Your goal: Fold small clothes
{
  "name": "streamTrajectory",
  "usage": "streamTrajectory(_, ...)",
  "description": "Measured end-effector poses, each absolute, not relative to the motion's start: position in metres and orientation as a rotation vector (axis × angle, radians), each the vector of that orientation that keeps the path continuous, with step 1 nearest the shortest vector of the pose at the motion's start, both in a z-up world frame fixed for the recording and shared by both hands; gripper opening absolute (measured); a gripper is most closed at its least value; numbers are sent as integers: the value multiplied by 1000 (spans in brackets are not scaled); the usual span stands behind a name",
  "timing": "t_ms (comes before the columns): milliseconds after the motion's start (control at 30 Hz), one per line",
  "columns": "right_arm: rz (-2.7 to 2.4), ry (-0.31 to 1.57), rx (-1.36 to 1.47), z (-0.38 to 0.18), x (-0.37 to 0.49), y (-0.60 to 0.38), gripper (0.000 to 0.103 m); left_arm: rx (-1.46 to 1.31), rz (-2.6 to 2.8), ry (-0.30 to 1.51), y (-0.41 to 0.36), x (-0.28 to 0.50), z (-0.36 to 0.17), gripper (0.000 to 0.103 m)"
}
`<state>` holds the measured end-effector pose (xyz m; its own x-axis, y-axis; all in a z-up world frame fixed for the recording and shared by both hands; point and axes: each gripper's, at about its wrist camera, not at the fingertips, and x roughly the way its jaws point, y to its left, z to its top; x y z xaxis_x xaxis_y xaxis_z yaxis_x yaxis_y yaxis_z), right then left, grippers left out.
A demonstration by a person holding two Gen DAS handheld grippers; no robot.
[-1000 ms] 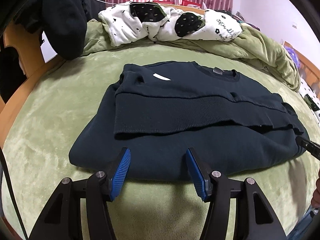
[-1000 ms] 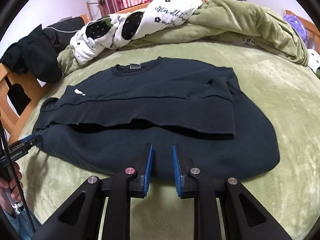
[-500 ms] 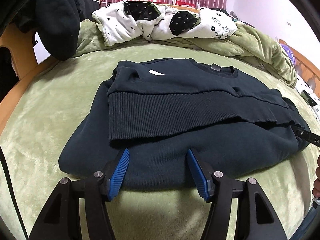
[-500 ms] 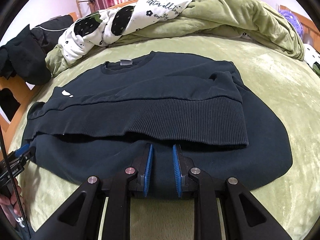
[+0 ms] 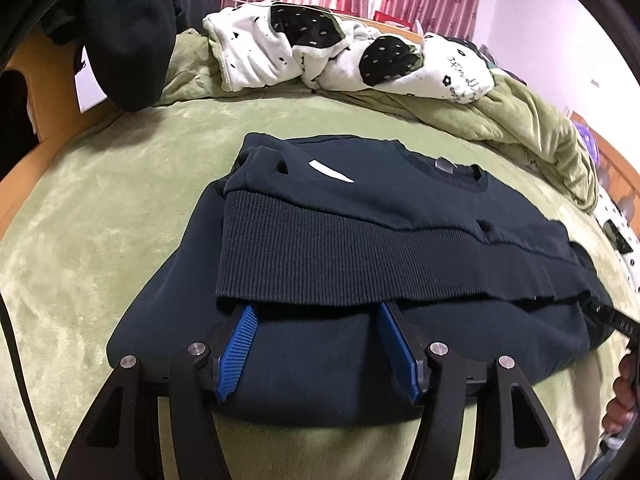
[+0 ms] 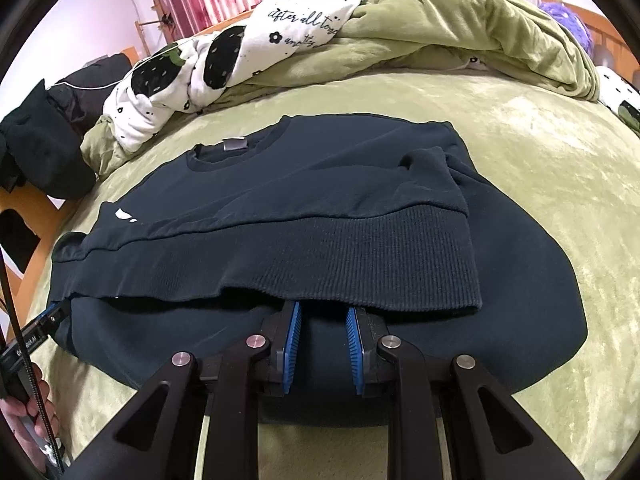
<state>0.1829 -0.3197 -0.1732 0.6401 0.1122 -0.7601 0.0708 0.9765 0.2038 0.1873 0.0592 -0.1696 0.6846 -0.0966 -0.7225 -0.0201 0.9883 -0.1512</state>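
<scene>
A dark navy sweatshirt [image 5: 360, 216] [image 6: 320, 200] lies on the green bed, its ribbed hem [image 5: 360, 264] [image 6: 360, 264] folded up over the body. My left gripper [image 5: 316, 308] is open, its fingertips slid under the hem's near edge towards the garment's left side. My right gripper [image 6: 322, 308] is open with a narrow gap, its tips also under the hem [image 6: 322, 300], right of the middle. Each gripper's tip shows at the other view's edge: the right one [image 5: 612, 318], the left one [image 6: 44, 322].
A green plush blanket [image 5: 120, 184] covers the bed. A bunched white and black quilt [image 5: 320, 48] and green duvet [image 6: 460, 36] lie at the back. Dark clothes [image 5: 128, 32] hang over a wooden frame at the left. Red curtains are behind.
Both grippers moved forward over the sweatshirt's lower fold until their tips went under the ribbed hem. The right jaws opened slightly.
</scene>
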Motion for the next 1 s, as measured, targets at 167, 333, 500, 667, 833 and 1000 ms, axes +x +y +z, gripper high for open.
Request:
streamTrajectory(167, 11, 872, 204, -172, 186, -319, 20, -149, -32, 813, 56, 192, -170, 60)
streamTrajectory(333, 1, 885, 189, -169, 197, -321, 20, -147, -46, 810, 58, 200, -167, 60)
streamTrajectory(500, -4, 877, 166, -158, 217, -324, 20, -109, -63, 796, 58, 217, -154, 60)
streamTrajectory(667, -1, 872, 154, -153, 247, -326, 20, -77, -44, 783, 58, 250, -141, 60)
streamTrajectory(833, 20, 876, 186, -150, 282, -332, 20, -80, -30, 787, 58, 286, -140, 60)
streamTrajectory(1000, 27, 852, 167, -138, 318, -331, 20, -81, -18, 767, 56, 310, -132, 60)
